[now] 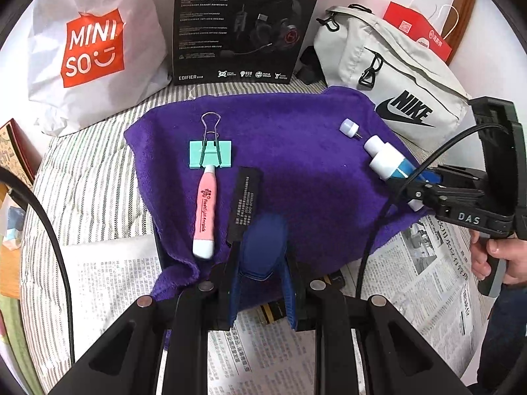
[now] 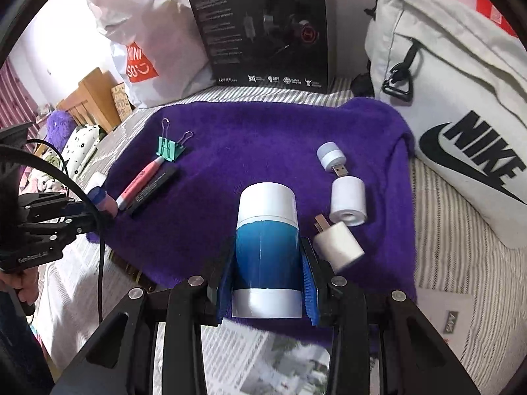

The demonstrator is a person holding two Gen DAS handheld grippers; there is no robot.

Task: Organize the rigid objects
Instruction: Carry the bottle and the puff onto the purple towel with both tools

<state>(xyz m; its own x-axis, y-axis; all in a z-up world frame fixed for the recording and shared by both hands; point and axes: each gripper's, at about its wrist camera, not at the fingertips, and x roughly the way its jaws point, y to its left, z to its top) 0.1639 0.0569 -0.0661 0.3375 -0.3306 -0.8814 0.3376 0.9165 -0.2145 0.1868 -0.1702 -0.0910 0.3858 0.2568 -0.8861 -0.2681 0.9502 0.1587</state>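
A purple towel [image 1: 296, 151] [image 2: 263, 138] lies on the bed. My right gripper [image 2: 267, 276] is shut on a blue and white bottle [image 2: 266, 247], which also shows in the left wrist view [image 1: 388, 161]. My left gripper [image 1: 260, 279] holds a dark blue rounded object [image 1: 263, 247] between its pads, low over the towel's near edge. On the towel lie a pink pen [image 1: 206, 210], a mint binder clip [image 1: 210, 154], a black flat stick [image 1: 245, 204], a small USB light [image 2: 331, 158], a white roll [image 2: 348, 200] and a white plug [image 2: 336, 243].
Behind the towel stand a Miniso bag [image 1: 92, 49], a black headset box [image 1: 243, 23] and a grey Nike bag [image 1: 395, 75]. Newspaper [image 1: 263, 345] lies in front. The striped bedding [image 2: 461, 256] shows at the sides.
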